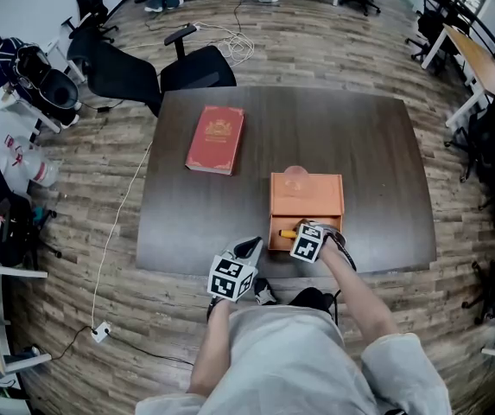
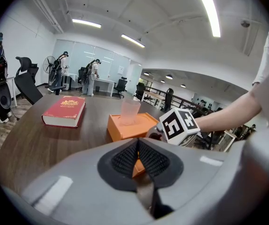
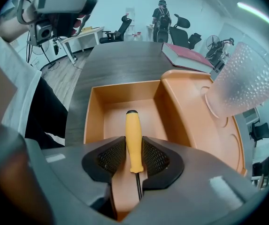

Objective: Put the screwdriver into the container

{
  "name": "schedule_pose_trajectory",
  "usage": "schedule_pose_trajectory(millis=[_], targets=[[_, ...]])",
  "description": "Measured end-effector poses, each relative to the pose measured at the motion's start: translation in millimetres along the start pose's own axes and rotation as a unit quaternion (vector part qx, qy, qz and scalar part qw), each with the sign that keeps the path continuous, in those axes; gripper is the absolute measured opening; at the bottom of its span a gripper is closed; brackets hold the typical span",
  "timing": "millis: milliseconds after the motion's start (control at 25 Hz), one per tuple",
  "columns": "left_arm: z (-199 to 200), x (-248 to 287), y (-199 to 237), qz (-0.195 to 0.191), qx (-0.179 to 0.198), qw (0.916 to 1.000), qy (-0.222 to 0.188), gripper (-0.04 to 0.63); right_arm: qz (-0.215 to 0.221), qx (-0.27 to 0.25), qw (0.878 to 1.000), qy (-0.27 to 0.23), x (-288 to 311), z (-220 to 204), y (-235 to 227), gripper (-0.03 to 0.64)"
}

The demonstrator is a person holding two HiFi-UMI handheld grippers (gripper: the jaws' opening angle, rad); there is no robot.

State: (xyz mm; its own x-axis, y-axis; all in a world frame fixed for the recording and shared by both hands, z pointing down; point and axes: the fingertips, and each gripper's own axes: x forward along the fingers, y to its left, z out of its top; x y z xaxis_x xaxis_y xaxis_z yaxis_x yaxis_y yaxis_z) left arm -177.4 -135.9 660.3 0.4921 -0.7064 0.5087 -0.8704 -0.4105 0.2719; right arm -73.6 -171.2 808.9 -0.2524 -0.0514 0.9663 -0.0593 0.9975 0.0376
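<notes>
Dark office table point(image 1: 359, 137) is viewed from above; at its near edge the left gripper point(image 2: 138, 159) is held with jaws pressed together, empty, while the right gripper point(image 3: 133, 159) is clamped on the yellow handle of the screwdriver point(image 3: 133, 135), over the open drawer point(image 3: 120, 109) of the orange container point(image 1: 306, 195). Placing appears to be in hand: lowering, then parting the jaws, is called for. Beyond, a cup point(image 3: 240, 81) and a red book point(image 1: 215, 139) are seen; the screwdriver's tip is hidden behind the gripper.

The screwdriver point(image 3: 133, 139) has a yellow handle with a black cap. The container point(image 3: 96, 111) is plain orange. The book point(image 1: 215, 139) is red, with what looks like a gold crest. The table point(image 1: 333, 128) is dark brown wood grain, and the cup point(image 3: 240, 81) is frosted and dimpled.
</notes>
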Motion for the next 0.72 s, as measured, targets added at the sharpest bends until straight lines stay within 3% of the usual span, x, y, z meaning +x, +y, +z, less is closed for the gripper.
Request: schedule_pose_trajectory(millis=[720], targets=[[2.6,-2.1,-8.4,-0.005,0.009,0.9999,-0.001,0.055,-0.006,0.021,0.999,-0.023,-20.2,-0.2,0.2,0.106]])
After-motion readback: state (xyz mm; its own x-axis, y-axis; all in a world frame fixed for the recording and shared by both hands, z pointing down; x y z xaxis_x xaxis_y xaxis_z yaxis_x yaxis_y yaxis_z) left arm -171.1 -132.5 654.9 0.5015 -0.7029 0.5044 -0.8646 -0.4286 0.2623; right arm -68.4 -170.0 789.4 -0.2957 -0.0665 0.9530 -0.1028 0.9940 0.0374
